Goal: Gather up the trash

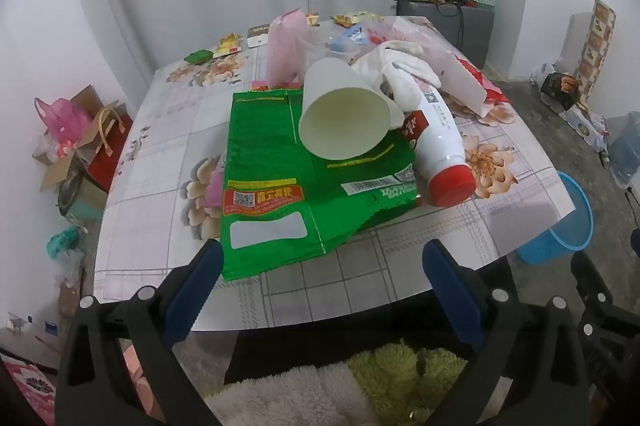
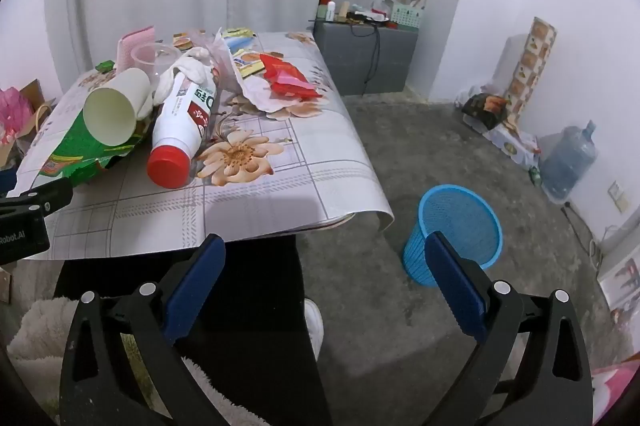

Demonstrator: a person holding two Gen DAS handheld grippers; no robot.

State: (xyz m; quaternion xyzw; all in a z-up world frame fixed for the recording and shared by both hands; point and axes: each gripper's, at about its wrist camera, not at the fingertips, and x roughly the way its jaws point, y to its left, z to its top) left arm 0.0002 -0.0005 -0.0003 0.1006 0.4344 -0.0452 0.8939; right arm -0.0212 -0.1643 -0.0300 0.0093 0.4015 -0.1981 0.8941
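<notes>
Trash lies on a table with a floral cloth [image 1: 360, 278]. A flat green bag [image 1: 280, 194] lies nearest, with a tipped white paper cup [image 1: 344, 118] on it. A white bottle with a red cap [image 1: 436, 142] lies to the right. Both also show in the right wrist view, the cup [image 2: 116, 106] and the bottle [image 2: 180, 130]. My left gripper [image 1: 324, 266] is open and empty at the table's near edge, just short of the green bag. My right gripper [image 2: 324, 262] is open and empty off the table's right corner. A blue mesh bin [image 2: 456, 230] stands on the floor.
Farther back on the table lie a pink bag [image 1: 284, 46], a clear plastic cup [image 2: 154, 56], white cloth [image 1: 396, 66] and red wrappers [image 2: 290, 80]. Bags and boxes [image 1: 80, 146] crowd the floor at left. A grey cabinet [image 2: 368, 58] and a water jug [image 2: 568, 162] stand at right.
</notes>
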